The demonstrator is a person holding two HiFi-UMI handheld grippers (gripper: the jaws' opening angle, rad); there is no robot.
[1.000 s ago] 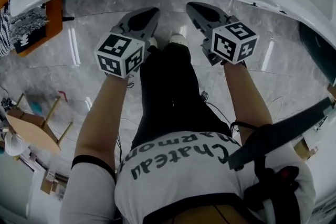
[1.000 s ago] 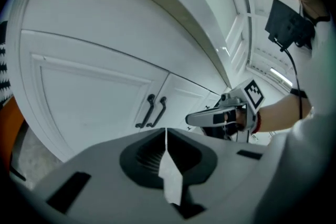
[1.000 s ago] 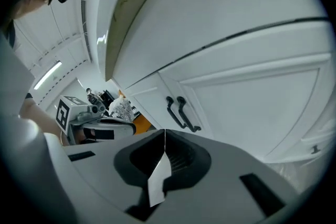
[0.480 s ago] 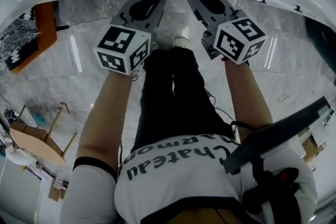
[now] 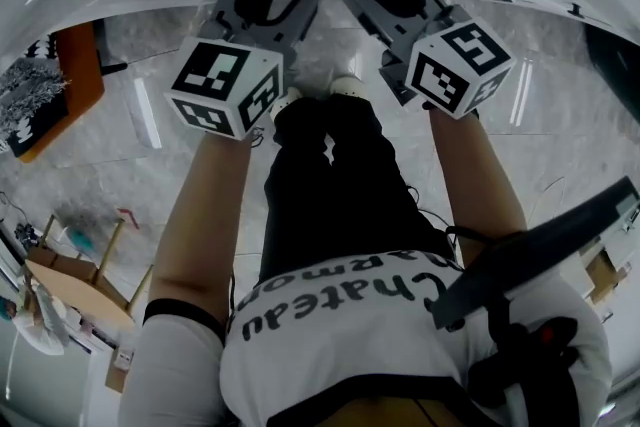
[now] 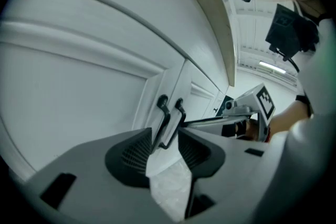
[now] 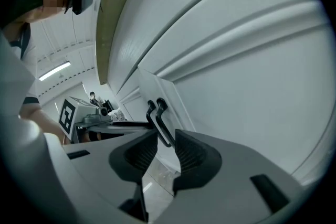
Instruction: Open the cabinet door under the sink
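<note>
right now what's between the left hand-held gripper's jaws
Left gripper view: the two black door handles' lower ends, inside the left hand-held gripper, whose jaws have just opened.

We see our right gripper (image 7: pixel 165 140) with jaws apart just below two black handles (image 7: pixel 159 119), their lower ends showing between the jaws; white cabinet doors (image 7: pixel 236 76) spread behind the handles.

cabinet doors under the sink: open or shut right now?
Shut. In the left gripper view the two doors lie flush at the centre seam with no gap showing, and their black handles sit side by side.
</note>
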